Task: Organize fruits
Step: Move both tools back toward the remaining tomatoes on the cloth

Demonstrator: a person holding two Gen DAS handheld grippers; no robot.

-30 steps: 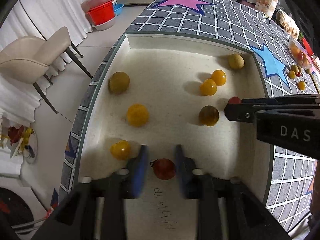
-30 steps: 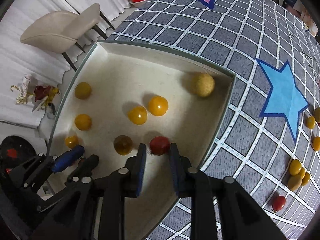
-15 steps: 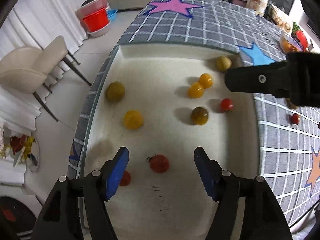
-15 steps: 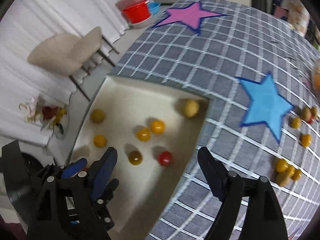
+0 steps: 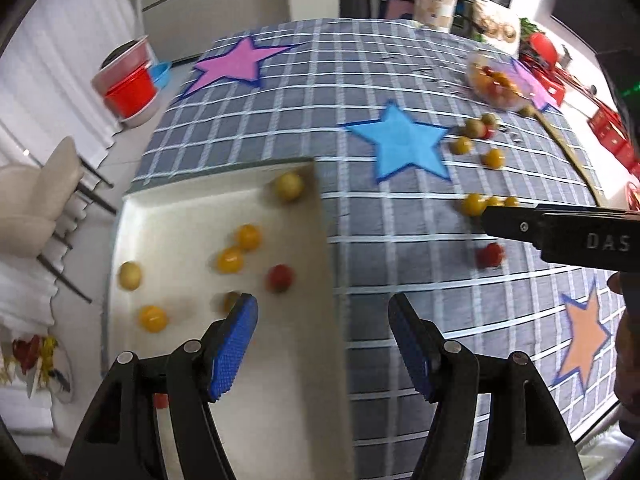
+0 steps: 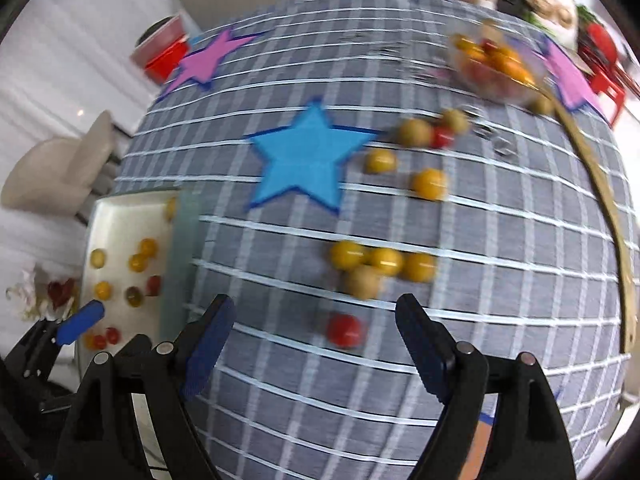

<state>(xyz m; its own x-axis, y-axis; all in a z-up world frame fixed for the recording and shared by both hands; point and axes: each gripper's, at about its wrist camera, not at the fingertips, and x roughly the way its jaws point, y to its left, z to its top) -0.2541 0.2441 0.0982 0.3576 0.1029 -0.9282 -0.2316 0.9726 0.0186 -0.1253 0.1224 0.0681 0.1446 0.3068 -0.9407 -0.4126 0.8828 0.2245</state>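
Note:
A white tray [image 5: 168, 216] at the table's left edge holds several yellow, red and dark cherry tomatoes, among them a red one [image 5: 280, 277]. My left gripper [image 5: 324, 344] is open and empty, above the tray's right rim. My right gripper [image 6: 312, 340] is open and empty over the grey checked cloth, just in front of a loose red tomato [image 6: 344, 330]. A cluster of yellow tomatoes [image 6: 382, 262] lies beyond it. More loose tomatoes [image 6: 424, 136] lie past the blue star [image 6: 308, 156]. The tray also shows in the right wrist view [image 6: 120, 216].
A clear bowl of tomatoes [image 6: 496, 68] stands at the far right of the table. A curved wooden strip [image 6: 600, 200] runs along the right side. A beige chair [image 5: 36, 200] and red tubs [image 5: 128, 84] stand on the floor to the left. The right gripper's body [image 5: 568, 232] crosses the left view.
Both grippers opened, released red tomatoes in the tray, then lifted and swung right. The right gripper now hangs over the loose tomatoes on the cloth.

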